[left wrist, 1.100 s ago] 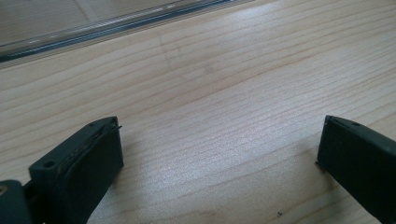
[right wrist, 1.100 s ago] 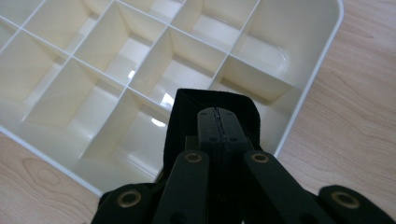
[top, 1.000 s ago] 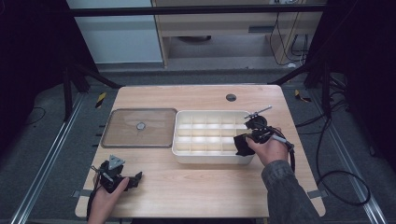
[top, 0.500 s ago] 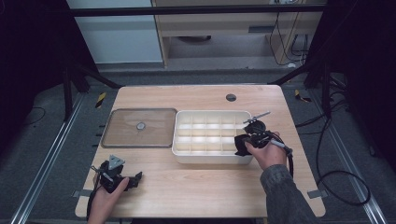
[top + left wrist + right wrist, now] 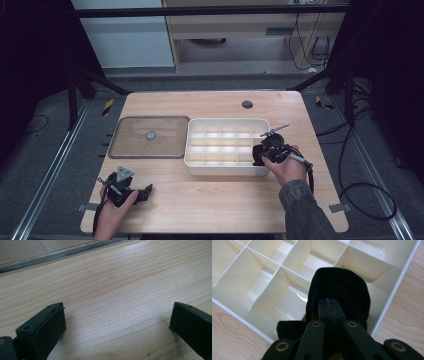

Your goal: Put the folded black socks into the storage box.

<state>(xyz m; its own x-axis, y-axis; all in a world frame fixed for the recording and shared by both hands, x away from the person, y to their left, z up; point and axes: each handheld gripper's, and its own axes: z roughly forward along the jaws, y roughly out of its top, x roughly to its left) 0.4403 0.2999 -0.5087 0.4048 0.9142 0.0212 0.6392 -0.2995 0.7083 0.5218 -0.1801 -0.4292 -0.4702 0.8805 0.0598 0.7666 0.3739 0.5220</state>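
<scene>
Right gripper [image 5: 331,308] has its jaws pressed together on a fold of black cloth [image 5: 339,287], held over the near right corner of the divided tray [image 5: 192,155]. Left gripper [image 5: 117,322] stands wide apart and holds nothing, low over bare wood well to the left of the tray and nearer the person.

Findings, largest first:

1. Bench [image 5: 210,200]: pale wood with visible grain, flat and matt.
2. Divided tray: cream plastic, rectangular, glossy, with thin stiff partitions forming rows of square compartments; those visible hold nothing.
3. Lid [image 5: 150,137]: flat, clear, rectangular with rounded corners and 1 small central knob; it lies just left of the tray, close beside it.
4. Black cloth: knitted or fleecy, matt, bunched into a soft lump above the tray's corner compartment.

Assessment: the cloth appears light, limp and non-slippery, not fragile. It will sag and drape, so a pinch on a thick fold near its middle is judged soundest.
</scene>
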